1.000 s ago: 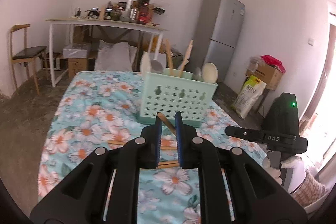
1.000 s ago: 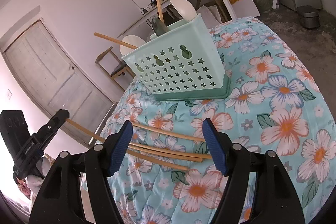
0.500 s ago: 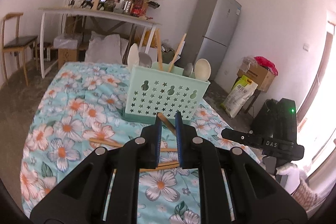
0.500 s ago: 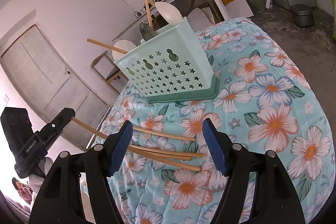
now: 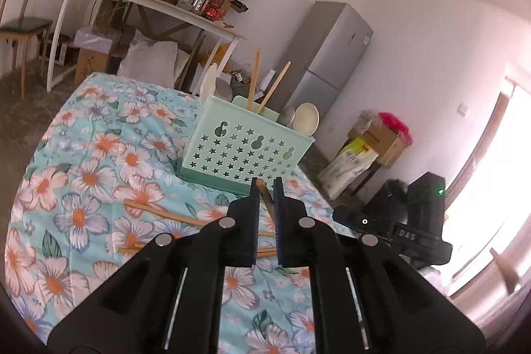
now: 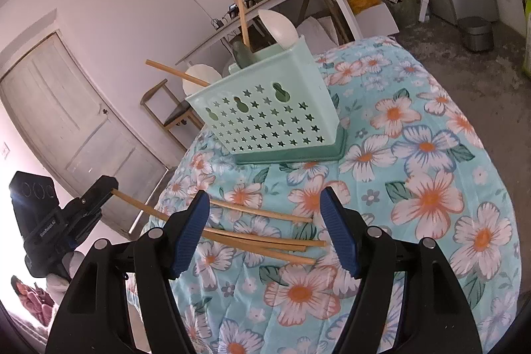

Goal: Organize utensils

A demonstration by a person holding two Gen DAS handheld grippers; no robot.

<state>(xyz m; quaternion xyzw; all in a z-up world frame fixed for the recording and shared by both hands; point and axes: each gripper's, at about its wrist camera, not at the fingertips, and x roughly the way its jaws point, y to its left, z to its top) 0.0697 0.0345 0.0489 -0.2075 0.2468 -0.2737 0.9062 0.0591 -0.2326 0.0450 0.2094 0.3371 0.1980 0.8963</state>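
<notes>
Bamboo chopstick (image 5: 265,199) sits pinched in the closed left gripper (image 5: 266,188), long axis aimed at the mint-green star-perforated plastic caddy (image 5: 247,151) just ahead, while the right gripper (image 6: 265,228) hangs wide open, empty, above three loose chopsticks (image 6: 265,241).

A table covered with a floral cloth (image 6: 428,194) carries a pale green perforated caddy (image 6: 268,121) standing on its darker base. In front of the caddy, several wooden chopsticks (image 6: 265,243) lie loose on the cloth, roughly parallel and close together; one end of the group is hidden.
</notes>
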